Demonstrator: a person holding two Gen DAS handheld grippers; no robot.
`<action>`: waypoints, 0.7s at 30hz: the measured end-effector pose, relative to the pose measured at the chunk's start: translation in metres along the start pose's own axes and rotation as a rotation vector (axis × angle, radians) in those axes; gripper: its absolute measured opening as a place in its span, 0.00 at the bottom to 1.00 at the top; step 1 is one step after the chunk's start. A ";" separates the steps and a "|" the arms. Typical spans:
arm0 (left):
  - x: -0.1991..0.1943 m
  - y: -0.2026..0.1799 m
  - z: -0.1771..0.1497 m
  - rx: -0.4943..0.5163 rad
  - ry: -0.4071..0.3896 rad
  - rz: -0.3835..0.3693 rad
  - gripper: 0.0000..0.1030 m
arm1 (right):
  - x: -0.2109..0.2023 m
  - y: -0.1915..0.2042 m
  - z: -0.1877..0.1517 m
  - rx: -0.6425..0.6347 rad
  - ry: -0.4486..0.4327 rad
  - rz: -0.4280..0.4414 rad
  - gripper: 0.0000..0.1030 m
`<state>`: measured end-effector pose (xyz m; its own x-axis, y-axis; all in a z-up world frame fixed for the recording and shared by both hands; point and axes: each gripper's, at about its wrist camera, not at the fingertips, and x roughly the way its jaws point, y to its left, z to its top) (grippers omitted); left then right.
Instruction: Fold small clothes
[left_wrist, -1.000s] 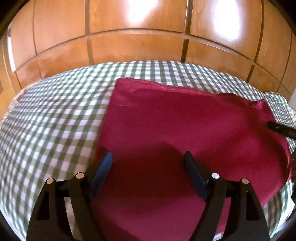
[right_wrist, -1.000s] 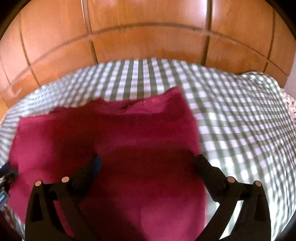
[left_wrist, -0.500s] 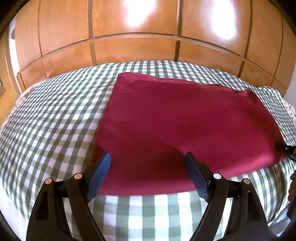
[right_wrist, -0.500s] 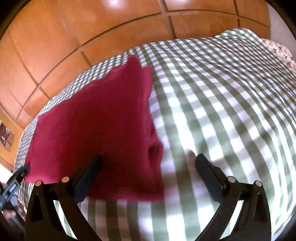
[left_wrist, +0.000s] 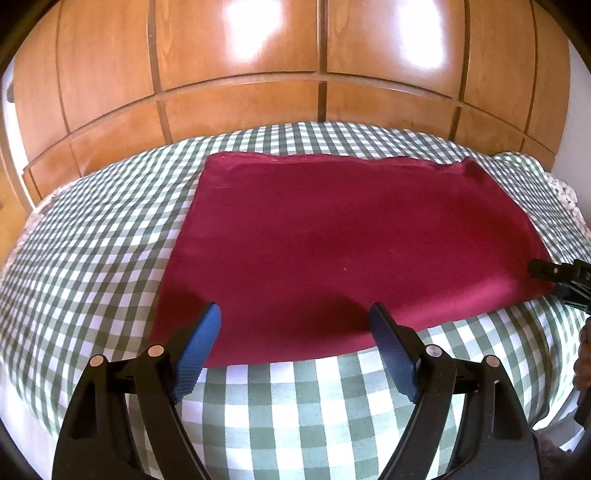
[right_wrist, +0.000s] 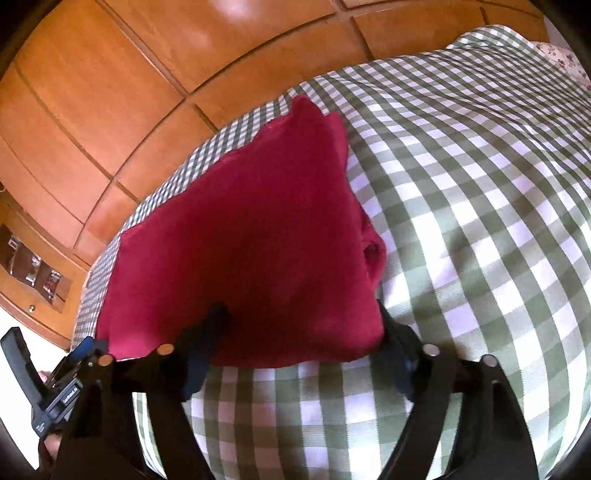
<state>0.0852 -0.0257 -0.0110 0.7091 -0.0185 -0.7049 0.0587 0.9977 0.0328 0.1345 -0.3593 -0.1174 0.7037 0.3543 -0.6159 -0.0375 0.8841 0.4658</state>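
A dark red cloth (left_wrist: 343, 240) lies flat as a wide rectangle on the green-and-white checked bed cover (left_wrist: 92, 251). It also shows in the right wrist view (right_wrist: 251, 251), with a small bunched fold at its right edge. My left gripper (left_wrist: 295, 325) is open and empty, over the cloth's near edge. My right gripper (right_wrist: 299, 325) is open and empty, over the cloth's near right corner. The right gripper's tip shows at the far right of the left wrist view (left_wrist: 554, 271). The left gripper shows at the lower left of the right wrist view (right_wrist: 74, 365).
Wooden wardrobe panels (left_wrist: 295, 74) stand behind the bed. The checked cover (right_wrist: 480, 221) stretches out to the right of the cloth. A floral fabric (right_wrist: 561, 55) shows at the far right corner. The bed's near edge lies just under both grippers.
Both grippers have pulled back toward the near edge of the bed. The cloth now lies flat and let go. The right gripper has swung to face the cloth's right end.
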 end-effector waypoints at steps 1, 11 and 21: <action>0.000 0.000 0.000 -0.002 0.001 -0.002 0.79 | -0.001 -0.004 -0.001 0.008 -0.002 -0.003 0.65; 0.006 0.013 0.003 -0.061 0.044 -0.080 0.79 | 0.006 -0.002 0.005 0.043 0.029 -0.006 0.33; 0.003 0.061 0.017 -0.219 0.049 -0.250 0.78 | -0.008 0.040 0.021 -0.023 0.006 0.060 0.23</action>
<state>0.1029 0.0341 0.0006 0.6570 -0.2665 -0.7052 0.0701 0.9530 -0.2949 0.1423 -0.3332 -0.0803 0.6956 0.4083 -0.5911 -0.0954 0.8680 0.4873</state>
